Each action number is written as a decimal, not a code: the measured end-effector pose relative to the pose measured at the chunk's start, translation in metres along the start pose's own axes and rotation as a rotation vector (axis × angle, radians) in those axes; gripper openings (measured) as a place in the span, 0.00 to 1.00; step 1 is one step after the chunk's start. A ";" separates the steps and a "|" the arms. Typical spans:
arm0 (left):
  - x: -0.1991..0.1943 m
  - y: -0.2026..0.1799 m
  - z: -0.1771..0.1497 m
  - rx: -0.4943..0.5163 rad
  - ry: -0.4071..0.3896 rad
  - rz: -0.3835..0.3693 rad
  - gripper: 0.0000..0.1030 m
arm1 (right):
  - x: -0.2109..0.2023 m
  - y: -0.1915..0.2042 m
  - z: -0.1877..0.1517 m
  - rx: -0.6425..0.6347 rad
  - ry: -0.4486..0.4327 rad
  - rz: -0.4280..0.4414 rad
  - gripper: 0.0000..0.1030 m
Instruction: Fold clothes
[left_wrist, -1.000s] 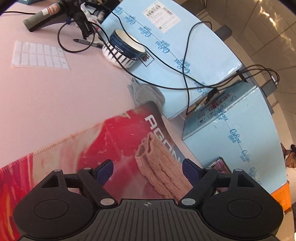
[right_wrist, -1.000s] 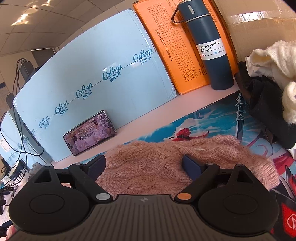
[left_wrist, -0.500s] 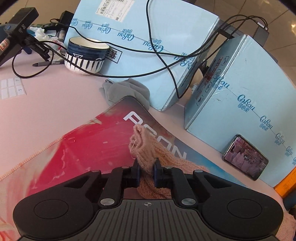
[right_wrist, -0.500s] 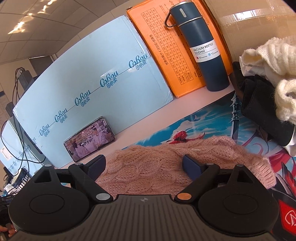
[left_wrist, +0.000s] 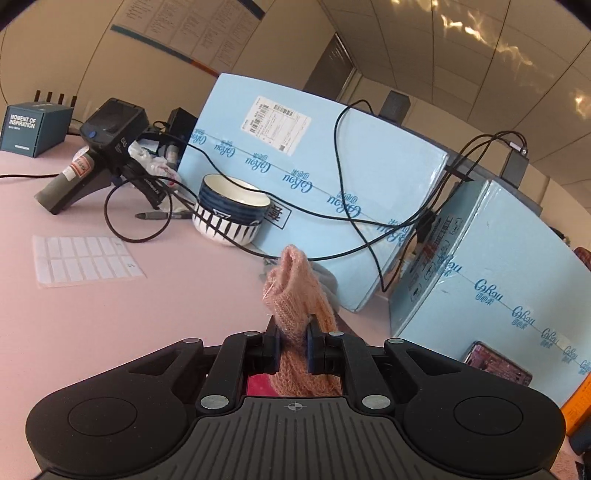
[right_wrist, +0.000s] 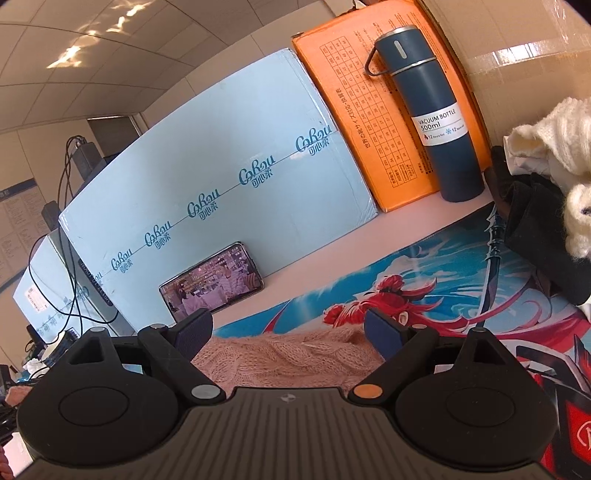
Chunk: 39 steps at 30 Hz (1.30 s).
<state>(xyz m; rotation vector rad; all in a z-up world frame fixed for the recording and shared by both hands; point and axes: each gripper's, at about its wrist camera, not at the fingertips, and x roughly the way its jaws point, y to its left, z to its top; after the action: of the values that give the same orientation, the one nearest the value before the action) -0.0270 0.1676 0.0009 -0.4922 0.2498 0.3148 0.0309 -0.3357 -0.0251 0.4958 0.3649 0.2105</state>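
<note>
A pink knitted sweater lies on a printed desk mat (right_wrist: 461, 295). In the left wrist view my left gripper (left_wrist: 291, 334) is shut on the sweater's sleeve (left_wrist: 291, 295), whose cuff stands up above the pads, lifted off the table. In the right wrist view the sweater's body (right_wrist: 288, 358) lies flat between and below the spread fingers of my right gripper (right_wrist: 291, 328), which is open and hovers over it without pinching it.
Light blue boxes (left_wrist: 332, 177) with black cables stand behind the mat. A striped bowl (left_wrist: 231, 214), a label sheet (left_wrist: 85, 258) and a scanner (left_wrist: 99, 155) sit at left. A phone (right_wrist: 212, 284), an orange box (right_wrist: 373, 110), a vacuum bottle (right_wrist: 432, 118) and piled clothes (right_wrist: 546, 206) show at right.
My left gripper went from open over the sleeve to shut on it, then rose and tilted up, lifting the cuff off the mat. The right gripper stayed open over the sweater.
</note>
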 end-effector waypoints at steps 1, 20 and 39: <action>-0.004 -0.008 -0.001 0.009 -0.010 -0.037 0.11 | -0.003 0.001 0.000 0.001 -0.017 0.022 0.87; 0.001 -0.148 -0.091 0.264 0.268 -0.490 0.41 | -0.001 -0.001 0.001 0.029 0.000 0.072 0.87; 0.034 -0.129 -0.104 -0.122 0.580 -0.689 0.79 | 0.001 0.001 0.001 0.026 0.016 0.079 0.87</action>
<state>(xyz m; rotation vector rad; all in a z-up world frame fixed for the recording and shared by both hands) 0.0334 0.0161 -0.0438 -0.7516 0.6023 -0.4996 0.0316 -0.3349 -0.0243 0.5352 0.3648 0.2862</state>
